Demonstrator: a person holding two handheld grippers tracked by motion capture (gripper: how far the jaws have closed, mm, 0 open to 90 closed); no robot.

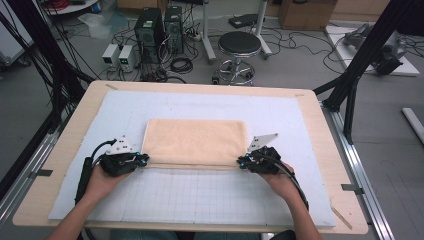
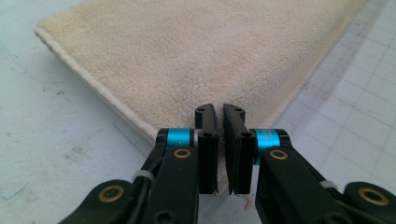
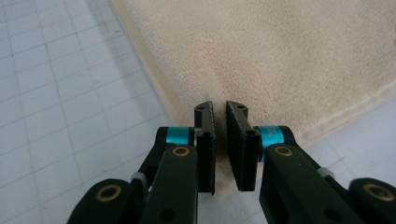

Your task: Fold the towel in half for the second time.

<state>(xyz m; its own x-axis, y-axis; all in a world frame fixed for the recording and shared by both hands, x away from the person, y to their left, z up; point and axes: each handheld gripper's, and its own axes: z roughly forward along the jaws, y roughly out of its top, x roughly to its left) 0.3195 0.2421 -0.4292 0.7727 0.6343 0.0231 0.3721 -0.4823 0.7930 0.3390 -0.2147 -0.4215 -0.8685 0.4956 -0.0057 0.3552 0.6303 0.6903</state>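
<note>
A beige folded towel [image 1: 195, 140] lies flat on the white gridded mat [image 1: 200, 200]. My left gripper [image 1: 144, 160] sits at the towel's near left corner, its jaws pinched together on the towel's edge. The left gripper view has the jaws [image 2: 220, 140] nearly touching, with the towel [image 2: 187, 60] spreading away from them. At the near right corner my right gripper [image 1: 242, 162] is shut the same way. Its own view has the jaws [image 3: 220, 140] closed over the hem of the towel [image 3: 280, 56]. A hand holds each gripper from below.
The mat covers most of a wooden table [image 1: 60, 150]. Beyond the table's far edge are a black stool [image 1: 239, 47], computer towers [image 1: 150, 30] and loose cables on the floor. A black frame post [image 1: 360, 65] rises at the right.
</note>
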